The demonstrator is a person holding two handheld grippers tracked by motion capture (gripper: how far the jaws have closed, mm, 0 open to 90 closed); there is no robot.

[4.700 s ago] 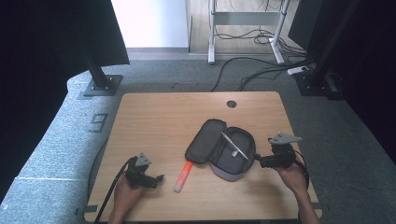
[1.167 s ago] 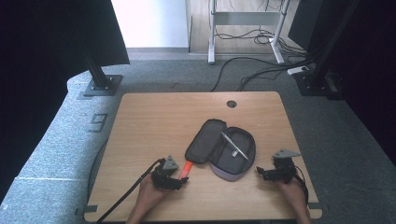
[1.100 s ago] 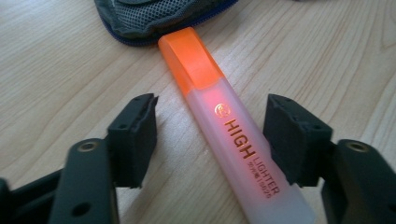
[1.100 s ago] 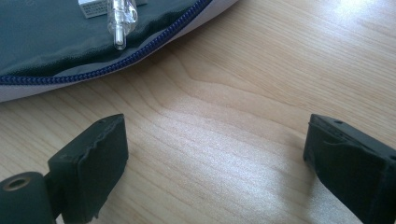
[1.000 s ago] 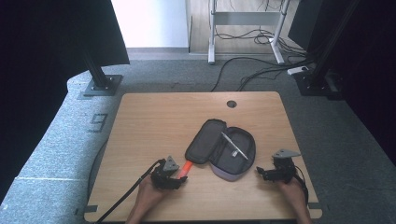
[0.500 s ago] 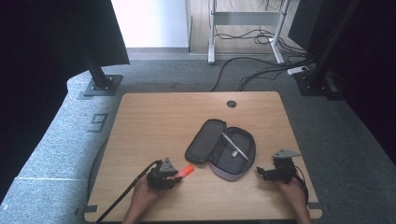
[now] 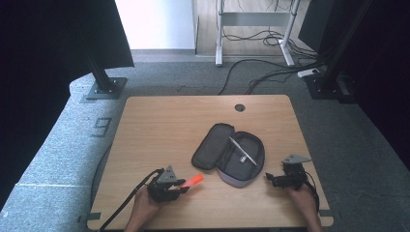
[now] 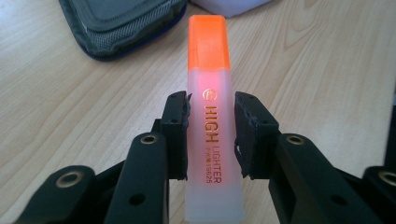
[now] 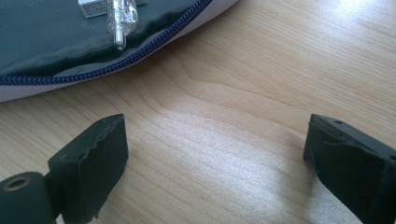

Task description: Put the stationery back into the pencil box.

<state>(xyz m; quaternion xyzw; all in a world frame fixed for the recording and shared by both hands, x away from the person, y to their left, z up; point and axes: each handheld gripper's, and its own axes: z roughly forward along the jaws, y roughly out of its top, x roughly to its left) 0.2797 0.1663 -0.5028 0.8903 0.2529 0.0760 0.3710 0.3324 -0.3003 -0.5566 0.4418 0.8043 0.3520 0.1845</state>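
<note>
Holding: left gripper point(image 7: 181, 186) clamped on an orange highlighter point(image 7: 194, 180), near the front edge of the counter point(image 7: 159, 125), left of centre.
Highlighter: translucent pale barrel with an orange cap point(image 8: 208, 42); lettering "HIGH LIGHTER" runs along the barrel in the left gripper view point(image 8: 209, 154). The cap end points away from the hand, toward the pencil case. In the high view it appears raised off the wood, carried level in the grip.
Grip detail: both black pads point(image 8: 178, 135) press on the sides of the barrel at about mid-length; the jaws have just been closing, with the highlighter between them.
Left hand: point(image 7: 145, 210) enters from the bottom edge of the high view, a black cable point(image 7: 123, 205) trailing back off the counter edge.
Pencil case: point(image 7: 229, 154) dark grey, lying unzipped and spread flat near the counter's middle right, blue zipper edge point(image 9: 107, 65) seen in the right gripper view. It lies just beyond the highlighter's cap, apart from it.
Case contents: a slim silvery pen point(image 7: 243, 151) lying aslant on the inner lining; a clear tip point(image 9: 120, 23) visible up close.
Right gripper: point(image 7: 276, 180) jaws wide apart, nothing between them, over bare wood just right of the pencil case.
Right hand: point(image 7: 302, 200) at the front right corner.
</note>
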